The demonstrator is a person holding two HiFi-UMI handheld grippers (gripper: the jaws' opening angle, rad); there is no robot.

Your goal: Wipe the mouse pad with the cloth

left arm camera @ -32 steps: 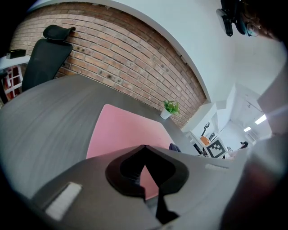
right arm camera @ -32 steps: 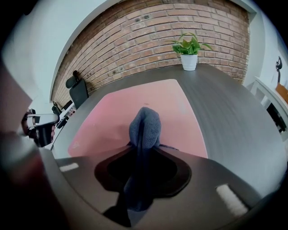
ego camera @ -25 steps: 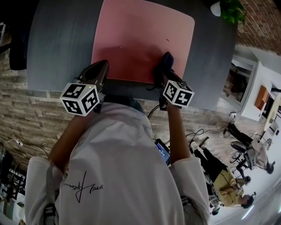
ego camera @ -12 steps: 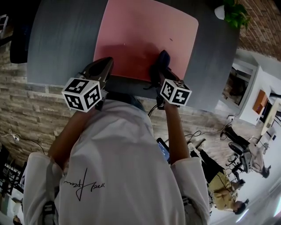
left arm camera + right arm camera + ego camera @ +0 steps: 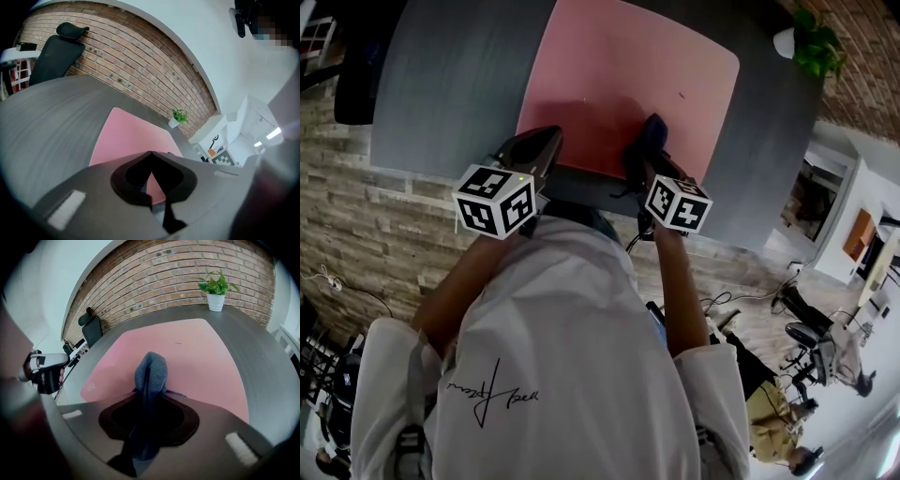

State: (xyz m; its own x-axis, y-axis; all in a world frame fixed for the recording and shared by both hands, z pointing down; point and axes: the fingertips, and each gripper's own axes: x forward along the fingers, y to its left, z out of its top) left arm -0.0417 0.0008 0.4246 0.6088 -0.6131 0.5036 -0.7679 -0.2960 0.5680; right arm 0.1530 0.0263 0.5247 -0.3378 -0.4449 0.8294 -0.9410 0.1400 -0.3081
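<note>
Mouse pad [image 5: 628, 75], pink, lying flat on the dark grey table [image 5: 441, 84]. The right gripper [image 5: 149, 392] pinches a dark blue cloth [image 5: 150, 373] between its jaws; the bunched end of the cloth stands out past the tips, over the near part of the pad. The left gripper [image 5: 150, 153] has its jaws pressed together with nothing between them, at the pad's near edge. A potted plant [image 5: 215, 289] stands at the table's far end, well apart from the pad.
</note>
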